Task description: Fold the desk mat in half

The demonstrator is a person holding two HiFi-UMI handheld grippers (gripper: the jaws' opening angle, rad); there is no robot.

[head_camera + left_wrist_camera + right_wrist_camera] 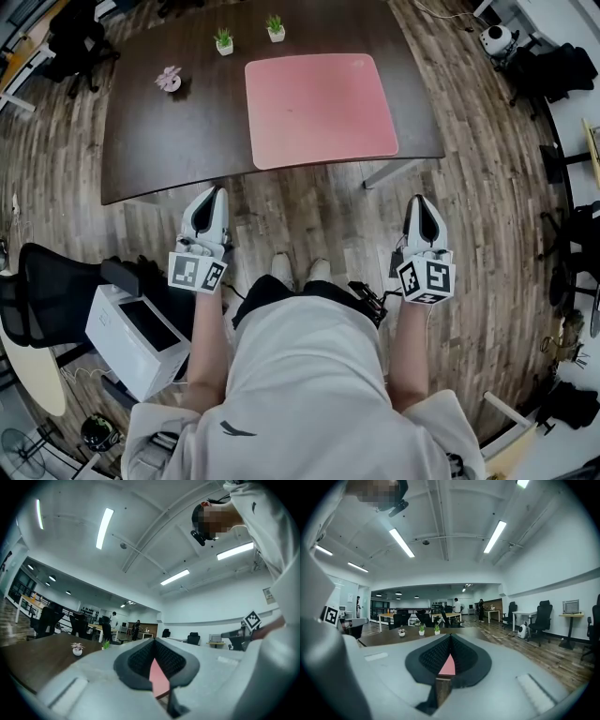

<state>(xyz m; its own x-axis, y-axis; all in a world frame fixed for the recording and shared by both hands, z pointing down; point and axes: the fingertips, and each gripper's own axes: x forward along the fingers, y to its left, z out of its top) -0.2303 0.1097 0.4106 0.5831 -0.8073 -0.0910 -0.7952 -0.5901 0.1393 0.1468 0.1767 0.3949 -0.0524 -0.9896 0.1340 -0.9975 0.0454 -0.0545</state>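
— What sort of place is this?
— An open-plan office. A long dark desk (169,131) with a pink desk mat (319,108) and small potted plants (224,40) stands on a wood-plank floor (309,216).
— Anything else?
— Black swivel chairs (543,616) line the right wall. Far back are more desks (390,616) with people (457,605) standing there, under strip lights (401,542) on the white ceiling.

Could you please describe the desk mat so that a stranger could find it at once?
Look at the dark table, right half. The mat lies flat there: a large pink rectangle, unlike the three small pots to its left.
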